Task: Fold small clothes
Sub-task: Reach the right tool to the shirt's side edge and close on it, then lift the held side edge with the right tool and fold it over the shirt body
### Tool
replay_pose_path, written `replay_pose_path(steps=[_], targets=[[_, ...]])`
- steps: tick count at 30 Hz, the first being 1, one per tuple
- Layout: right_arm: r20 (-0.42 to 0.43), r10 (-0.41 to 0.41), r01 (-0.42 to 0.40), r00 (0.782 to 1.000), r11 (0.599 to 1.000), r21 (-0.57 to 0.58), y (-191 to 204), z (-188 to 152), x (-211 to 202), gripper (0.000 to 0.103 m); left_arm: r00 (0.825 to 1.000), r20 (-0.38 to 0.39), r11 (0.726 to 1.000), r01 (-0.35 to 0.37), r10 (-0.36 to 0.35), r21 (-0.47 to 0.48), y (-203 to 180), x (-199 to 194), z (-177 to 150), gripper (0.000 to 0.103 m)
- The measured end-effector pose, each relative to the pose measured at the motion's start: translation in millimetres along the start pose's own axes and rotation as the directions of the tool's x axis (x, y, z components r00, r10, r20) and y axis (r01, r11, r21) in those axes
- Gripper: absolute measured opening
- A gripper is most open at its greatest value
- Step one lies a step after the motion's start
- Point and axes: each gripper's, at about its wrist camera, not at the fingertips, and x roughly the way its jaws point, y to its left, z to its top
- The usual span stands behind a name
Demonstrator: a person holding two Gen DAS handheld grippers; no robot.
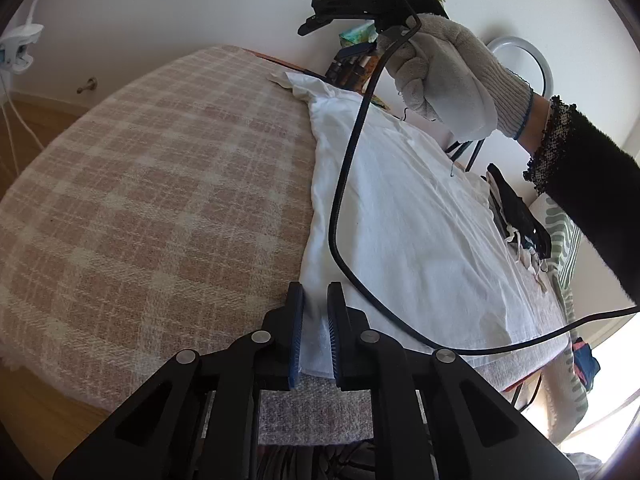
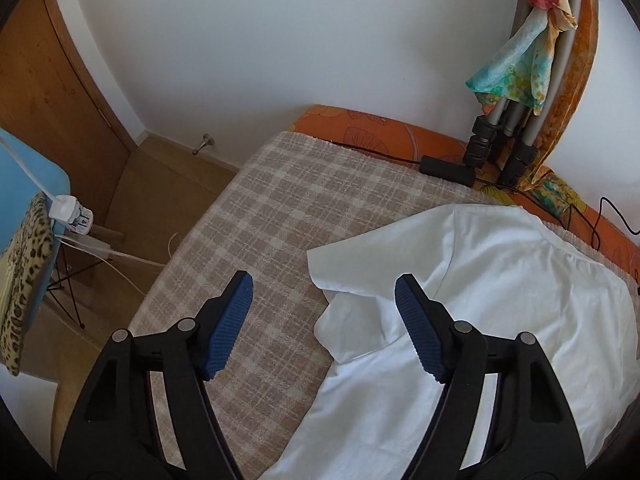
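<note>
A white garment [image 1: 416, 208] lies spread on a pink-and-cream plaid blanket [image 1: 160, 184]. In the left wrist view my left gripper [image 1: 316, 300] is shut on the garment's near corner hem, white cloth showing between its blue pads. My right gripper [image 1: 316, 24], held by a white-gloved hand [image 1: 448, 76], hovers high above the garment's far end. In the right wrist view the right gripper [image 2: 324, 284] is open and empty above the garment's sleeve [image 2: 360, 268], the garment's body [image 2: 500, 300] lying to the right on the blanket [image 2: 260, 240].
A black cable [image 1: 352, 184] hangs from the right gripper across the garment. A tripod with a colourful scarf [image 2: 516, 80] and a black power adapter [image 2: 446, 170] stand at the bed's far edge. A blue chair [image 2: 28, 208] with a charger stands left. Other clothes [image 1: 520, 216] lie at the right.
</note>
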Motion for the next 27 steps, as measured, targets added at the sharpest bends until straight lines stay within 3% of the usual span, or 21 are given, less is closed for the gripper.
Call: replay_pose_path(steps=[7, 9, 11, 13, 15, 18, 23, 24, 26, 27], targets=[[-0.098, -0.096, 0.084, 0.991, 0.989, -0.122, 16.2, 9.8, 64.0, 0.063, 1.000, -0.004, 1.000, 0.008, -0.008, 0.006, -0.4, 5.5, 2.0, 0.005], [-0.122, -0.114, 0.098, 0.986, 0.987, -0.125, 13.3, 11.8, 76.7, 0.053, 1.000, -0.004, 1.000, 0.012, -0.012, 0.006, -0.5, 5.8, 1.6, 0.004], [-0.136, -0.125, 0.110, 0.983, 0.987, -0.118, 8.9, 13.9, 86.1, 0.035, 1.000, -0.004, 1.000, 0.014, -0.014, 0.001, -0.1, 5.1, 1.7, 0.004], [-0.143, -0.097, 0.084, 0.985, 0.992, -0.092, 2.5, 16.1, 90.0, 0.020, 1.000, -0.004, 1.000, 0.019, -0.019, -0.010, 1.3, 4.2, 1.7, 0.003], [-0.123, -0.076, 0.068, 0.989, 0.996, -0.065, -4.1, 20.1, 86.9, 0.011, 1.000, -0.005, 1.000, 0.023, -0.024, -0.019, 2.3, 2.0, 2.0, 0.002], [-0.080, -0.015, 0.015, 0.997, 1.000, 0.006, -18.2, 30.0, 71.8, 0.008, 1.000, 0.004, 0.999, 0.019, -0.019, -0.026, 6.1, -7.4, 2.2, 0.002], [-0.036, 0.012, -0.010, 0.999, 0.998, 0.057, -37.5, 45.5, 53.9, 0.008, 1.000, 0.012, 1.000, 0.012, -0.012, -0.005, -1.7, -19.9, 1.8, 0.002], [-0.033, 0.006, -0.004, 0.999, 0.999, 0.052, -35.7, 46.4, 52.8, 0.008, 1.000, 0.013, 1.000, -0.012, 0.012, 0.000, -6.3, -19.4, 2.4, 0.005], [-0.030, 0.007, -0.006, 1.000, 0.999, 0.046, -33.6, 46.8, 51.6, 0.008, 0.999, 0.011, 1.000, -0.030, 0.030, 0.008, -8.5, -20.8, 2.2, 0.022], [-0.030, 0.011, -0.009, 0.999, 0.999, 0.047, -32.9, 45.1, 50.5, 0.008, 0.999, 0.016, 0.999, -0.044, 0.044, 0.015, -8.8, -20.8, 1.1, 0.039]])
